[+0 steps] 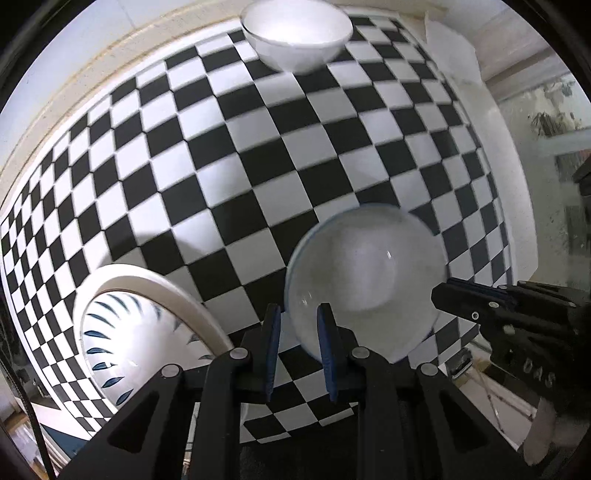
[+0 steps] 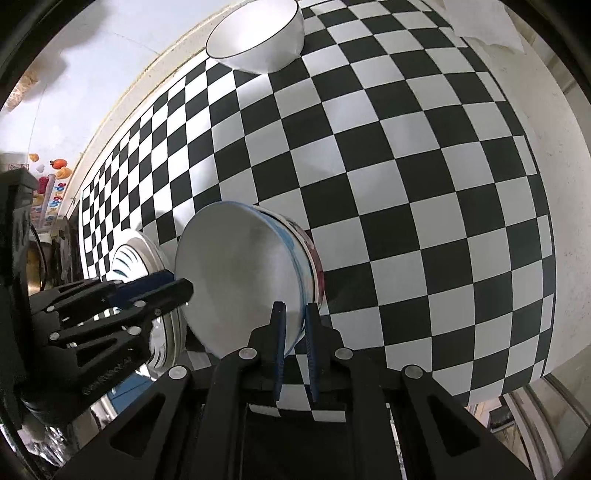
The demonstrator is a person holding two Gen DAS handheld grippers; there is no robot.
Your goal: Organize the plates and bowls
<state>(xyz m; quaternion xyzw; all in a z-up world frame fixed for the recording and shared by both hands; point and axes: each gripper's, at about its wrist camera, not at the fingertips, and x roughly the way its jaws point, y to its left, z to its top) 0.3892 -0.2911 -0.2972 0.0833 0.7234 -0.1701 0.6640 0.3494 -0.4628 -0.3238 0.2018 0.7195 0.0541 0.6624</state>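
A white bowl with a blue rim is held above the checkered table. My left gripper pinches its near-left rim, its blue pads either side of the wall. My right gripper is shut on the opposite rim; it also shows in the left wrist view. The left gripper shows in the right wrist view at the bowl's left edge. A plate with blue leaf marks lies to the left. A plain white bowl stands at the far edge.
The black-and-white checkered cloth covers the table. White paper lies at the far right. The table's right edge drops off to the floor. Coloured stickers are on the wall at the left.
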